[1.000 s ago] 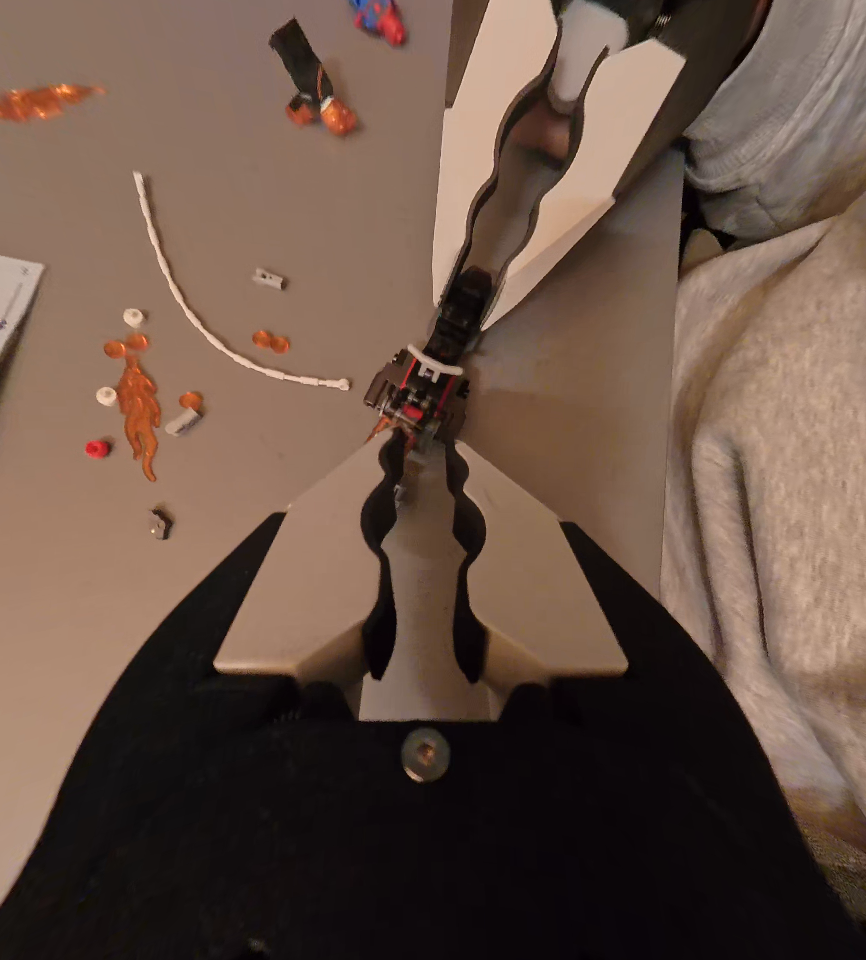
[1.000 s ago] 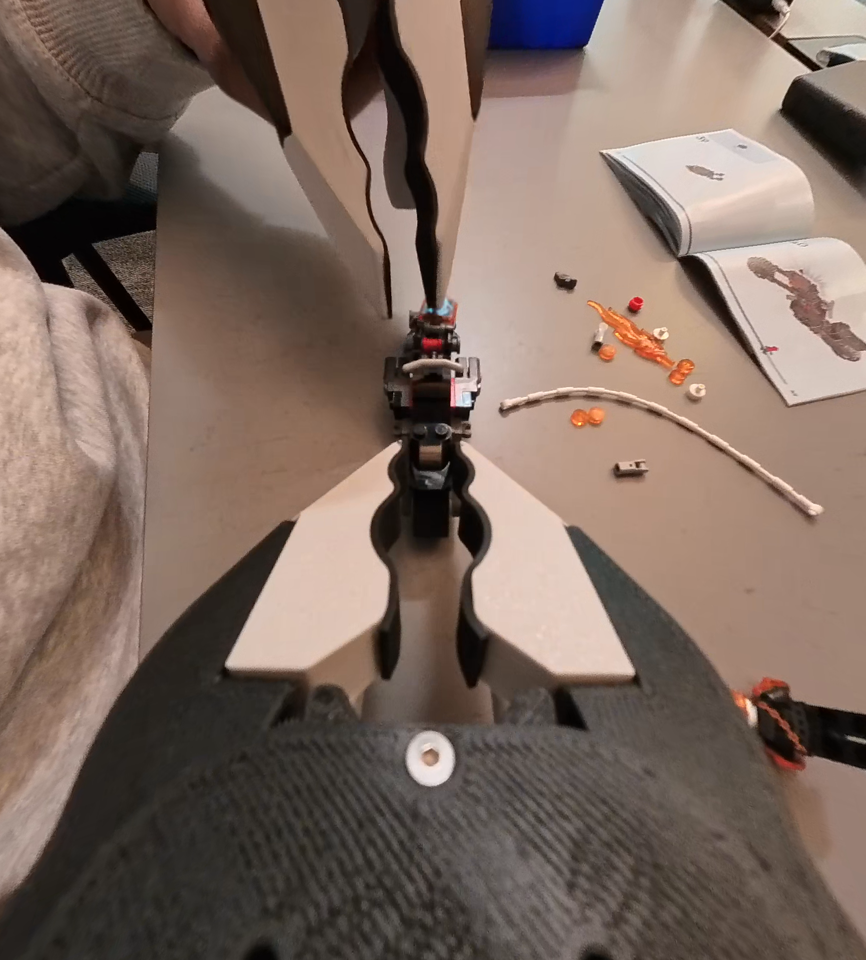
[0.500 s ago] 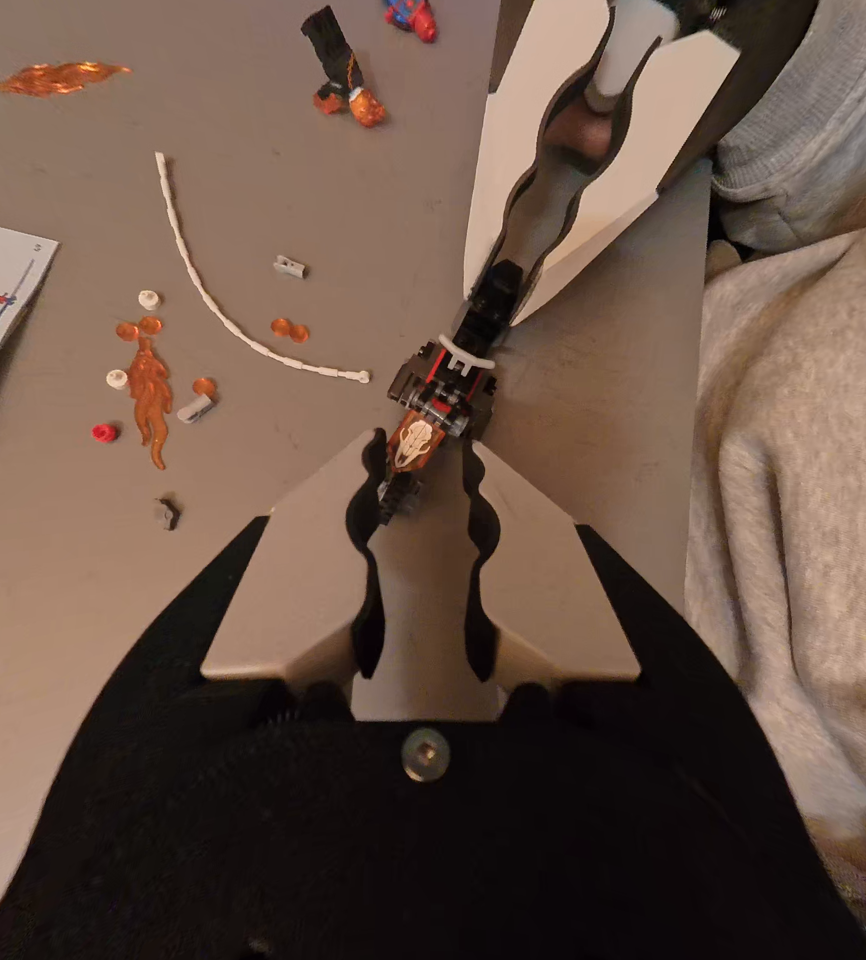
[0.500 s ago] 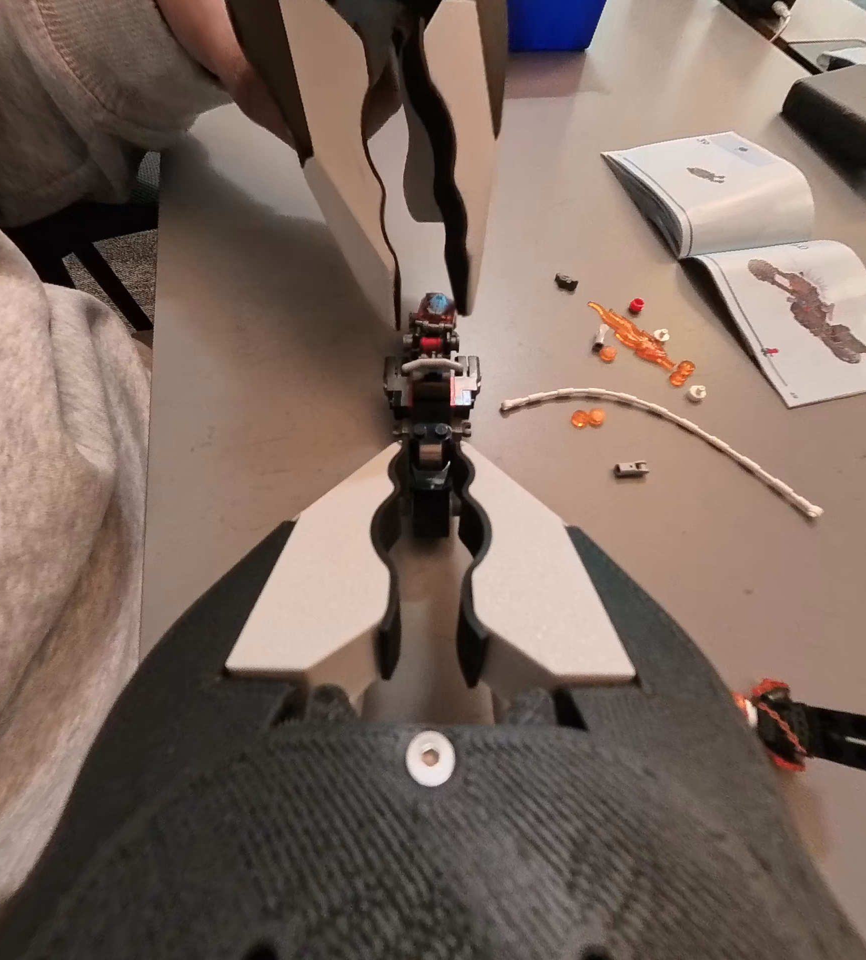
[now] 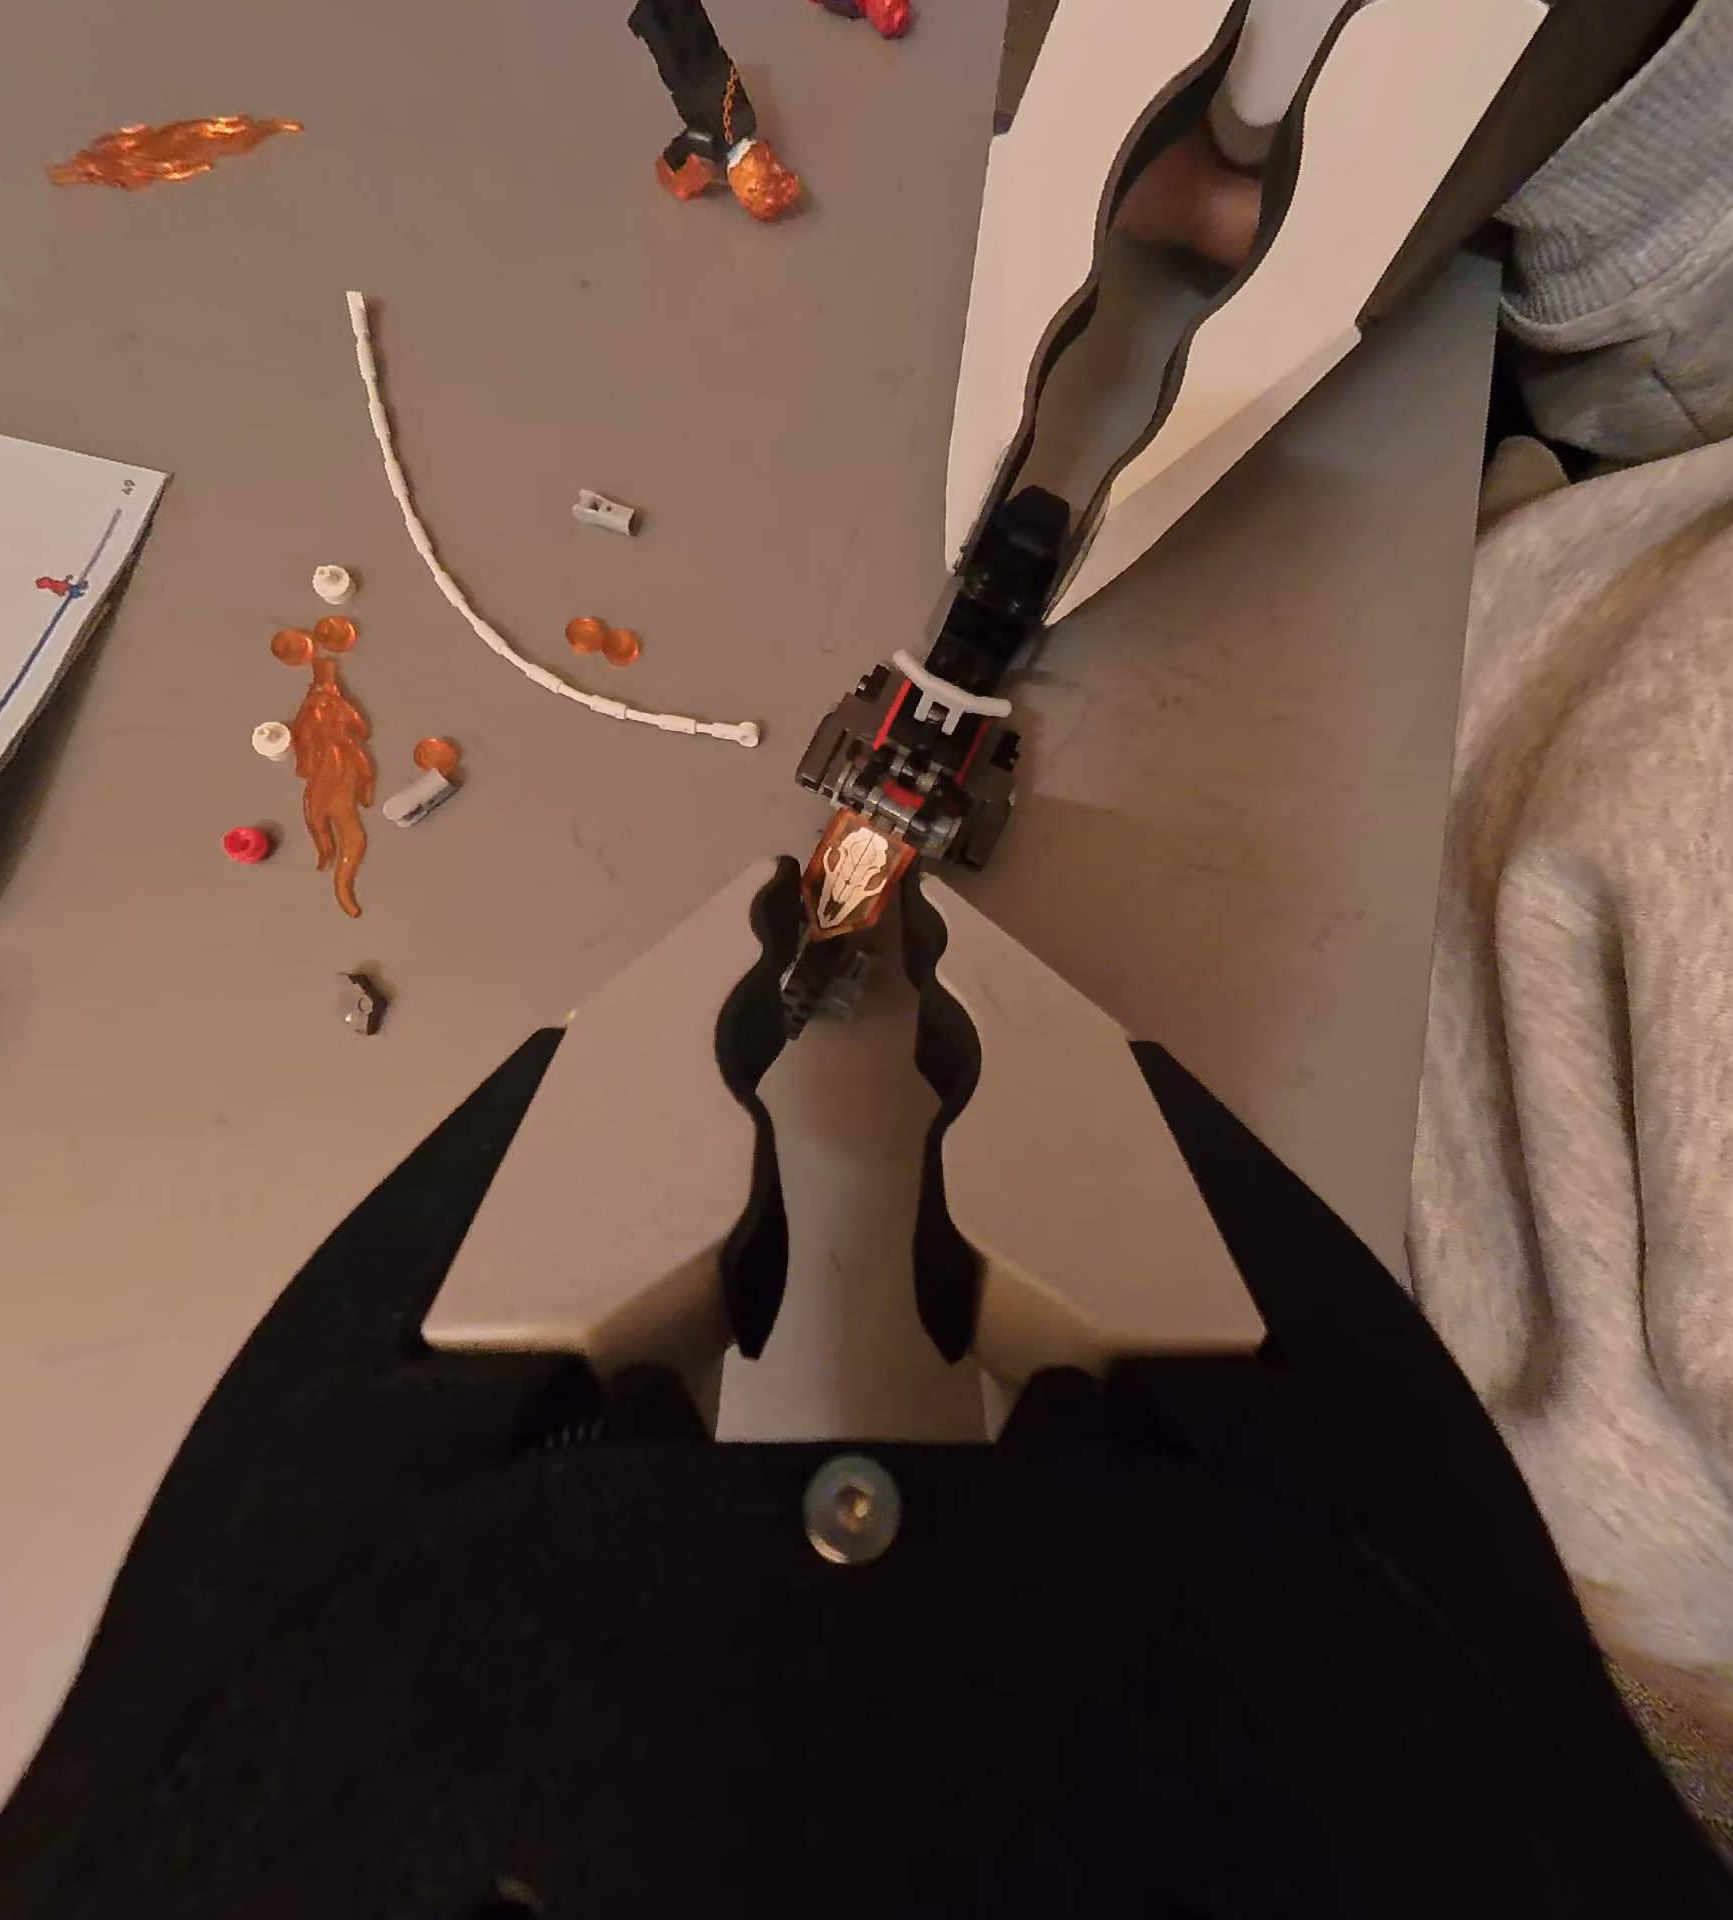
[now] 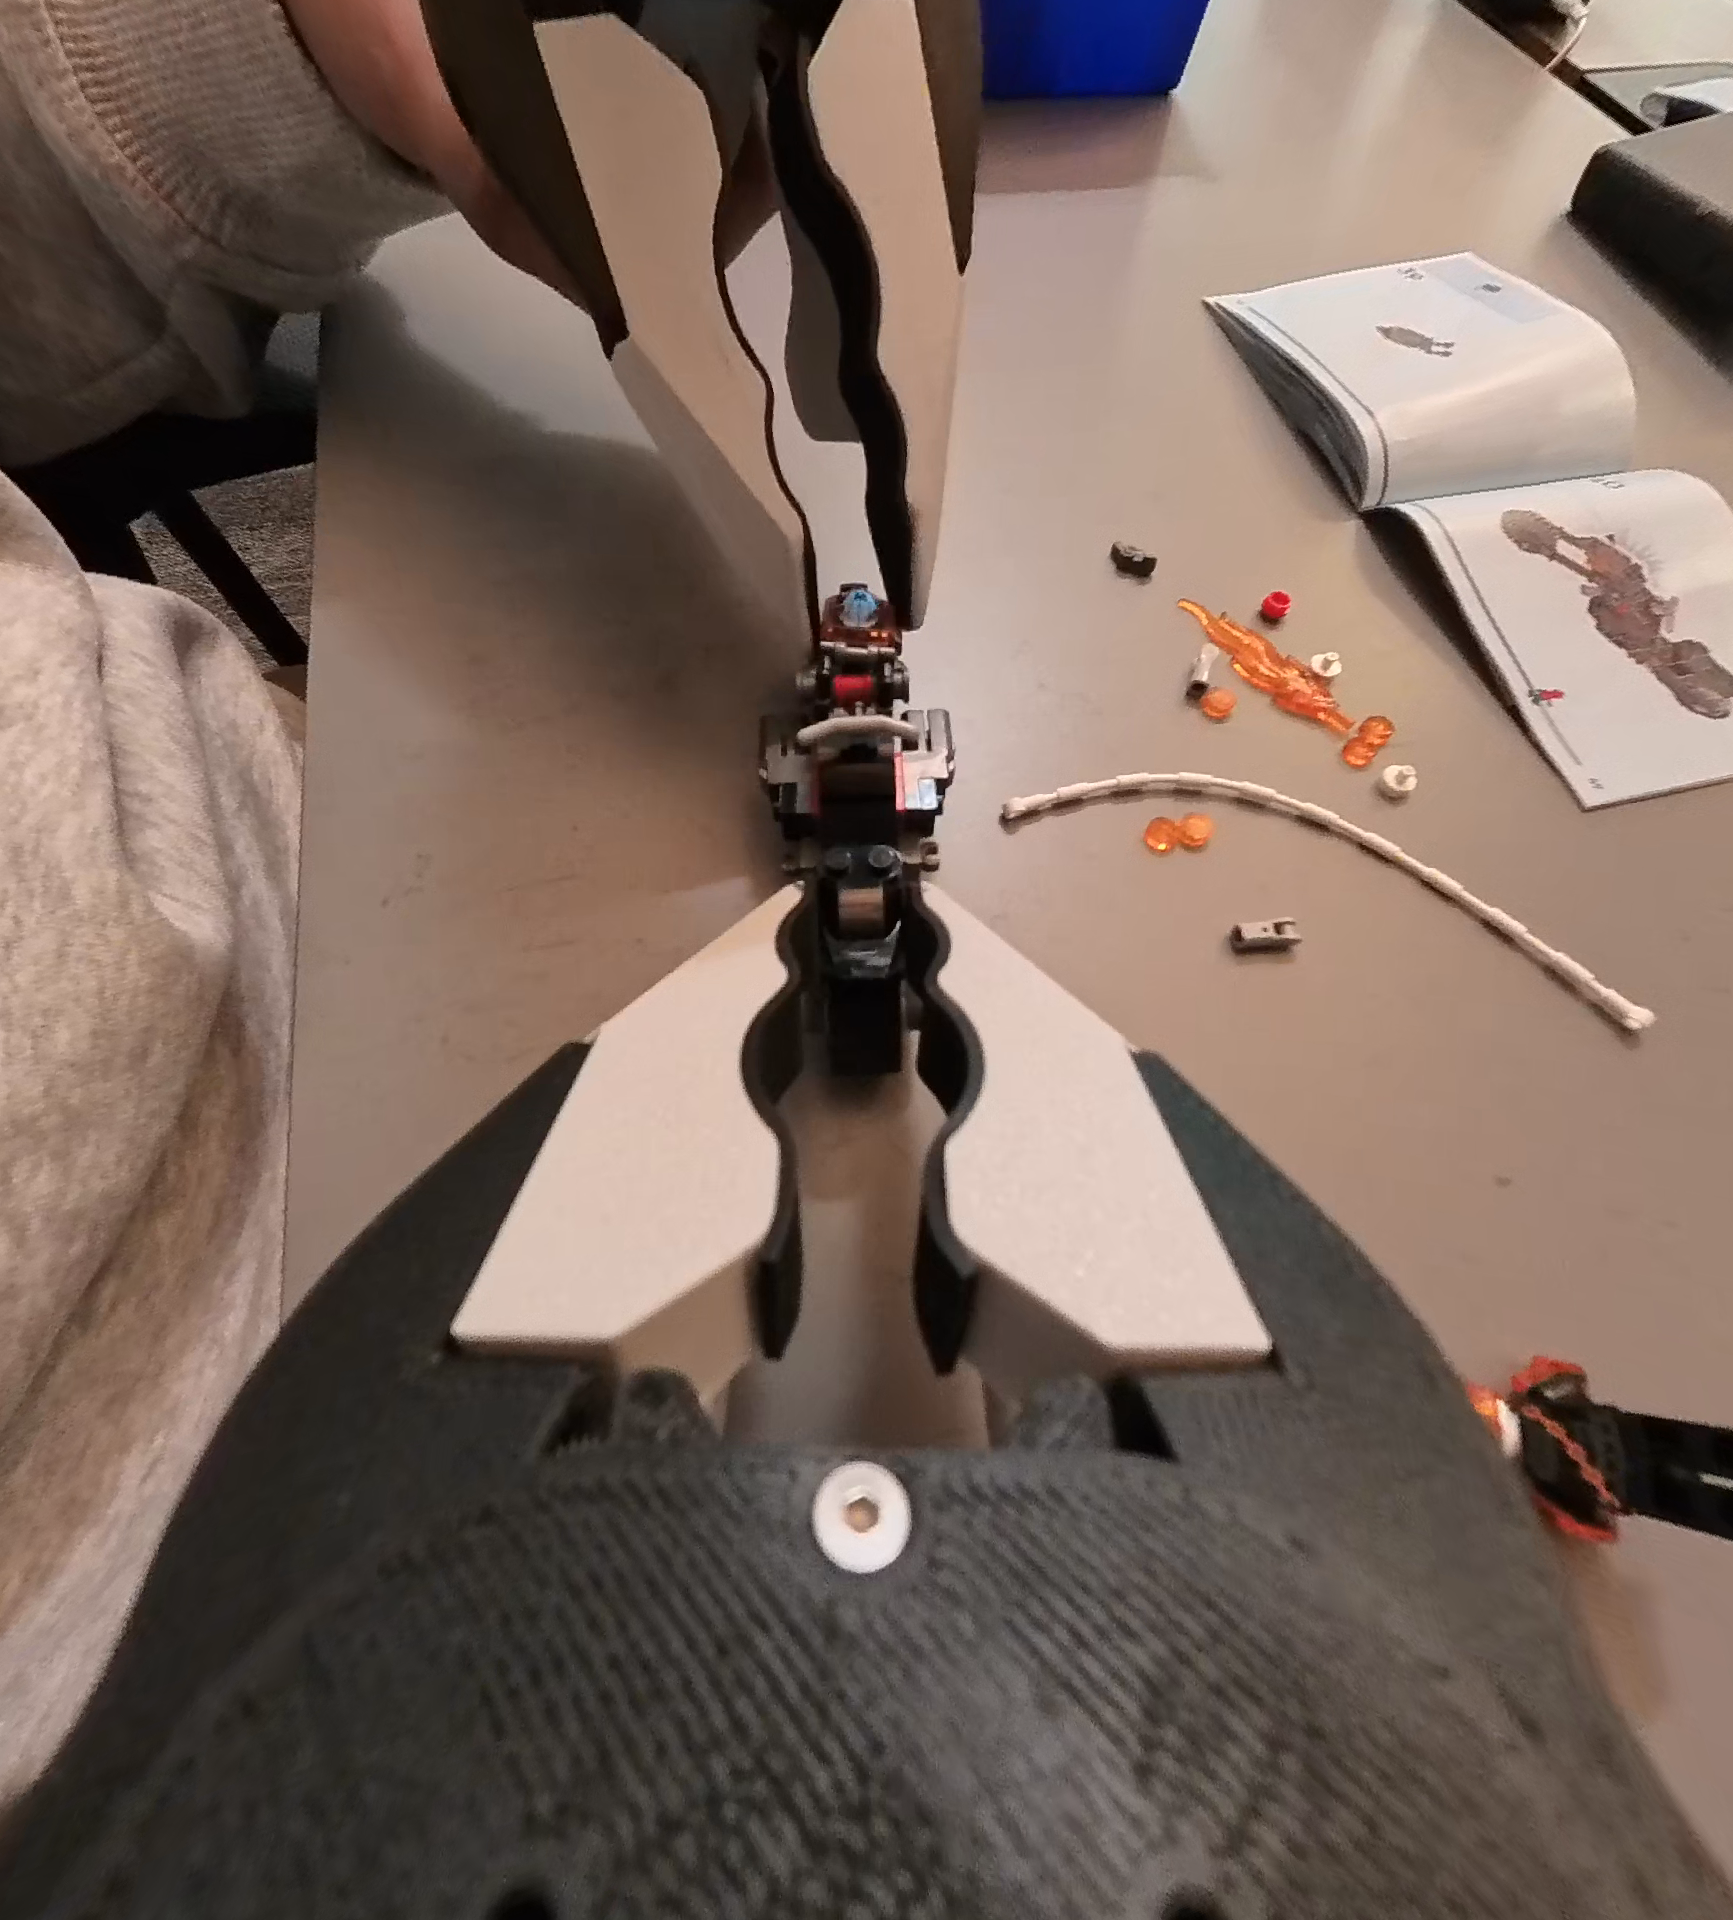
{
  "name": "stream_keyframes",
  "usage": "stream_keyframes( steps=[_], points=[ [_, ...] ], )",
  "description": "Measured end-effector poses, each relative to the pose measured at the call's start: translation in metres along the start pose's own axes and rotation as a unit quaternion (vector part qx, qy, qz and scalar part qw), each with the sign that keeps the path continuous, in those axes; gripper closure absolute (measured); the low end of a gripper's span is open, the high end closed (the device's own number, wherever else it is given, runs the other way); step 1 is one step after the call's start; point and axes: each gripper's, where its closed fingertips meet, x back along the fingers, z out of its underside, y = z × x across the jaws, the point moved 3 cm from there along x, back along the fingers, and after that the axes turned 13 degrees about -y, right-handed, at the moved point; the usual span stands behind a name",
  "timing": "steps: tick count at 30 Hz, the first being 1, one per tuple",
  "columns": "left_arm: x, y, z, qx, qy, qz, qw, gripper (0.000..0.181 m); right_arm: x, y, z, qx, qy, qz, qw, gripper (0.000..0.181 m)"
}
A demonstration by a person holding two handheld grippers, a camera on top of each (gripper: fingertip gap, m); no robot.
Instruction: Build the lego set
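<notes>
A small black, grey and red lego motorbike with an orange skull plate at its front sits near the table's right edge. My left gripper is open, its tips on either side of the skull plate with gaps showing. My right gripper is shut on the bike's black rear end. In the left wrist view the right gripper comes in from the top. In the right wrist view the left gripper stands at the bike's far end.
Loose pieces lie on the table: a white segmented strip, an orange flame, small round studs, grey clips. A minifigure, an open booklet, a blue bin and a black box stand around. A grey sleeve is beside the table edge. There is about 6 cm between the tips of the two grippers.
My left gripper was shut on the bike's front a second ago and has opened, uncovering the skull plate. My right gripper has kept its hold on the rear.
</notes>
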Motion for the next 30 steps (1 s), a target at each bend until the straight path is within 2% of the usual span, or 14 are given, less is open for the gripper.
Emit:
stream_keyframes(
  steps=[12,22,30],
  points=[
    [0.001,0.002,0.000,0.014,-0.009,-0.003,1.000,0.164,0.000,-0.001,0.000,0.001,0.000,0.003,1.000,0.168],
    [-0.001,0.001,-0.011,0.017,-0.040,0.011,0.999,0.152,0.000,0.000,0.000,0.000,0.000,-0.001,1.000,0.168],
    [-0.006,-0.004,-0.013,0.033,-0.035,0.043,0.998,0.164,0.000,0.000,0.000,0.000,0.000,0.000,1.000,0.168]
  ],
)
